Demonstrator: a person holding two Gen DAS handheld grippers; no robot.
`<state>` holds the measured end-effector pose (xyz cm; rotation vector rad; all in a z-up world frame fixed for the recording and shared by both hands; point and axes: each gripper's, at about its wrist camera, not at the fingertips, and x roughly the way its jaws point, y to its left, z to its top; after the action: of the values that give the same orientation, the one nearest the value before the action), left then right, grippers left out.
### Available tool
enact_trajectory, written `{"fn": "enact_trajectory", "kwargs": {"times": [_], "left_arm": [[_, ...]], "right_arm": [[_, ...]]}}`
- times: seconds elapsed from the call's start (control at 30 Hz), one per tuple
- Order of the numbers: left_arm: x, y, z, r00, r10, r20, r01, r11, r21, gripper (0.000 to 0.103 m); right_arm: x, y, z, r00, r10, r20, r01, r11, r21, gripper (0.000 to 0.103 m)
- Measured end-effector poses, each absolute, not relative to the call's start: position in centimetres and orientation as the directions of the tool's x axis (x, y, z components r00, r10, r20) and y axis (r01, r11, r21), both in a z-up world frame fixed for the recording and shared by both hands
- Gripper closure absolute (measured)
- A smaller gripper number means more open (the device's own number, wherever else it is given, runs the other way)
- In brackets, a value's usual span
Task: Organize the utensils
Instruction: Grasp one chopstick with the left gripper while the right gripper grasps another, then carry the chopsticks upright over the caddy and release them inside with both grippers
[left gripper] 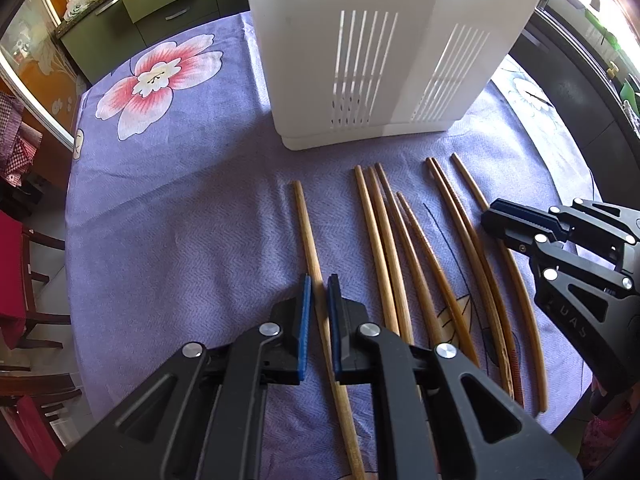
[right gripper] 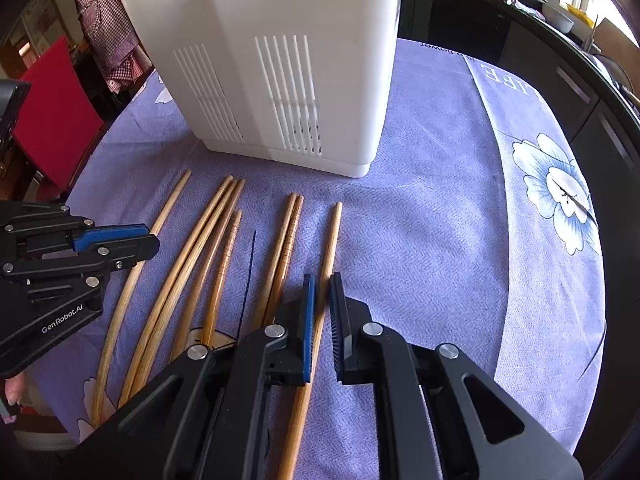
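L gripper [left gripper: 319, 280] pinching leftmost chopstick [left gripper: 310, 240]; R gripper [right gripper: 321, 280] clamped on rightmost chopstick [right gripper: 330, 240]. Other chopsticks [left gripper: 384, 240] flat on purple floral cloth [left gripper: 180, 220], near white slotted holder [left gripper: 360, 60].

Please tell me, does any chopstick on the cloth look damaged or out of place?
One chopstick near the right end of the row looks split or worn along its near end. Another chopstick lies alone, left of the rest.
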<state>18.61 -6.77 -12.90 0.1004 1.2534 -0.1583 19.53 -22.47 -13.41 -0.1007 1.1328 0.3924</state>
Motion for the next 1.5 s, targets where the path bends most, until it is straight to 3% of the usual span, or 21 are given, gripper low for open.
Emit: {"fn": "enact_trajectory", "kwargs": {"times": [0.4, 0.87, 1.5], "left_arm": [[17.9, -5.9, -9.8, 0.375, -0.098, -0.922, 0.172, 0.984, -0.035, 0.096], [14.2, -4.0, -2.1, 0.542, -0.128, -0.830, 0.173, 0.984, -0.039, 0.097], [10.7, -3.3, 1.4, 0.617, -0.139, -0.774, 0.185, 0.982, -0.029, 0.097]], "right_arm": [[17.6, -25.6, -8.2, 0.483, 0.346, -0.804, -0.336, 0.921, 0.194, 0.096], [12.3, -30.0, -0.8, 0.645, 0.382, -0.662, -0.325, 0.921, 0.216, 0.096], [8.9, -31.2, 0.8, 0.687, 0.395, -0.610, -0.327, 0.918, 0.226, 0.096]]}}
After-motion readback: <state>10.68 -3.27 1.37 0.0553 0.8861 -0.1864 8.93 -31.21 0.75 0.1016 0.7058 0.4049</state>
